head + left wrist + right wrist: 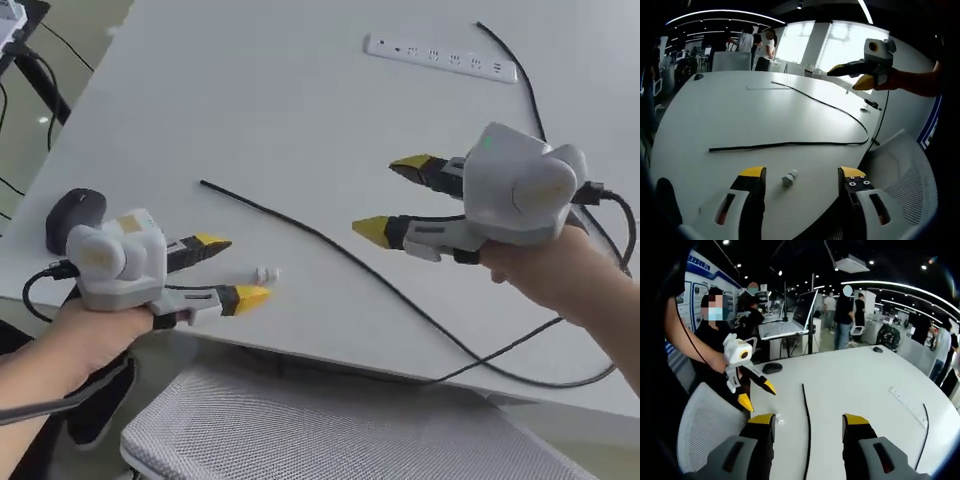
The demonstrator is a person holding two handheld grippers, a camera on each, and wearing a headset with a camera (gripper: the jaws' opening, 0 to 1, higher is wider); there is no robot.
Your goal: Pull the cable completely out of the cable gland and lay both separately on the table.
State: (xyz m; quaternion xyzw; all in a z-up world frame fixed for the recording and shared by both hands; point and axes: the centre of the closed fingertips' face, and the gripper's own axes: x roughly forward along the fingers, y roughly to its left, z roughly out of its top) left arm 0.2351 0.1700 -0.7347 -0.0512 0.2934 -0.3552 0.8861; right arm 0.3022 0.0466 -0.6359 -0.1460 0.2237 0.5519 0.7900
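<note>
A small white cable gland (266,274) lies on the white table (300,120) near its front edge, apart from the black cable (330,245), which runs across the table from left to right. My left gripper (225,270) hovers open just left of the gland (789,177), which sits between and ahead of its yellow-tipped jaws. My right gripper (395,195) is open and raised above the cable's middle (807,430). Nothing is held by either. In the right gripper view the gland (780,419) lies left of the cable, under the left gripper (757,392).
A white power strip (440,58) lies at the table's far side, with a thicker black cord (525,85) beside it. A dark mouse (74,216) sits at the left edge. A mesh chair (330,430) stands below the front edge. People stand at desks beyond (842,315).
</note>
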